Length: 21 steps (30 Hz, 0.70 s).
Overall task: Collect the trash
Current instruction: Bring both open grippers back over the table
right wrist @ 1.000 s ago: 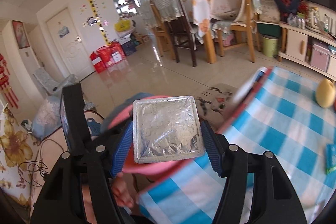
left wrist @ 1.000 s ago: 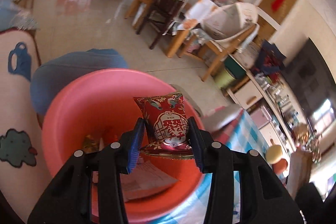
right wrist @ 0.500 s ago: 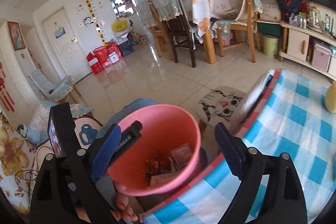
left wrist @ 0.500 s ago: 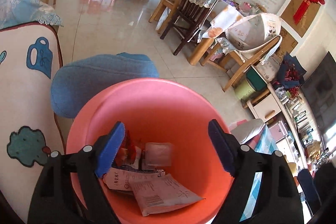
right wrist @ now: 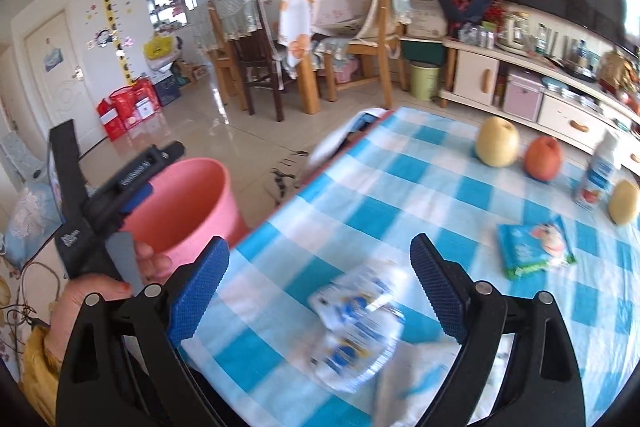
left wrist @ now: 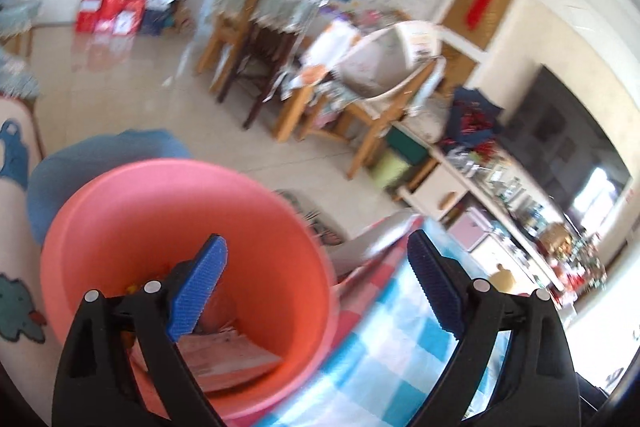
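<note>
Crumpled white-blue wrapper (right wrist: pixel 358 325) lies seemingly lengthwise between open right gripper (right wrist: pixel 318 289).

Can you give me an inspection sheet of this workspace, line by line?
Surface: blue and white checked tablecloth with a red edge, covering the table.
Job's things: pink plastic bin off the table's edge, with paper wrappers inside; crumpled blue and white plastic wrapper lying on the cloth.
Clutter: pale yellow pear, orange-red apple, white bottle, blue and green tissue packet.
Grippers: left gripper open over the bin's rim; right gripper open above the crumpled wrapper.
Cables: thin dark wires at the left edge of the right view.
Surroundings: wooden dining chairs, tiled floor, white low cabinet.
</note>
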Available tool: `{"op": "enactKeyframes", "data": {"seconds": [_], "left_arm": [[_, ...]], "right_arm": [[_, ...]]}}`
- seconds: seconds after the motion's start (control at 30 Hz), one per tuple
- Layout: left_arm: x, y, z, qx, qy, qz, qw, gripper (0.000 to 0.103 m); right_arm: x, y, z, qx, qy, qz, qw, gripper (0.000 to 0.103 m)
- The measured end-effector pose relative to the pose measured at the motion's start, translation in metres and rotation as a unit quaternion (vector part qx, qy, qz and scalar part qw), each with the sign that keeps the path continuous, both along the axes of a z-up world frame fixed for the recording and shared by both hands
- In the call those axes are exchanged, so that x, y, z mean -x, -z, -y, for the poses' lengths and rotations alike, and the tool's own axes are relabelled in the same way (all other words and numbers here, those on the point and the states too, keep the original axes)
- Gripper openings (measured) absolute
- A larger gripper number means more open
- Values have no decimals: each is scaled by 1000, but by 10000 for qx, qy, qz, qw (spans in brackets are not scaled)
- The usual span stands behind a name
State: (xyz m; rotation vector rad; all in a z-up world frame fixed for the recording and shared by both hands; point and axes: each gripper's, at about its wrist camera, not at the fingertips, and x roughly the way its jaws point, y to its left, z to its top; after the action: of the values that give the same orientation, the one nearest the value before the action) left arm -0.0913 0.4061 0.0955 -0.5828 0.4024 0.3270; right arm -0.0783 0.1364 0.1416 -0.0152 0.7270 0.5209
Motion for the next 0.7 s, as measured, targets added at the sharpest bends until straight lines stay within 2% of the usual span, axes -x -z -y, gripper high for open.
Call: {"op": "enactKeyframes", "data": {"seconds": [0.17, 0.3, 0.5, 0.7], "left_arm": [[-3, -8, 30, -184, 378, 167, 9990, 98], [-7, -13, 54, -453, 705, -2, 9965, 99], [-2, -14, 90, -818, 1238, -300, 9885, 99], [8, -14, 121, -1013, 1566, -286, 9820, 99]], "right_arm": [[4, 4, 53, -168, 503, -41, 9986, 94], [4, 1, 86, -213, 758, 76, 9969, 95], [3, -6, 117, -127, 981, 160, 9950, 96], [4, -17, 152, -423, 1287, 154, 9907, 96]]}}
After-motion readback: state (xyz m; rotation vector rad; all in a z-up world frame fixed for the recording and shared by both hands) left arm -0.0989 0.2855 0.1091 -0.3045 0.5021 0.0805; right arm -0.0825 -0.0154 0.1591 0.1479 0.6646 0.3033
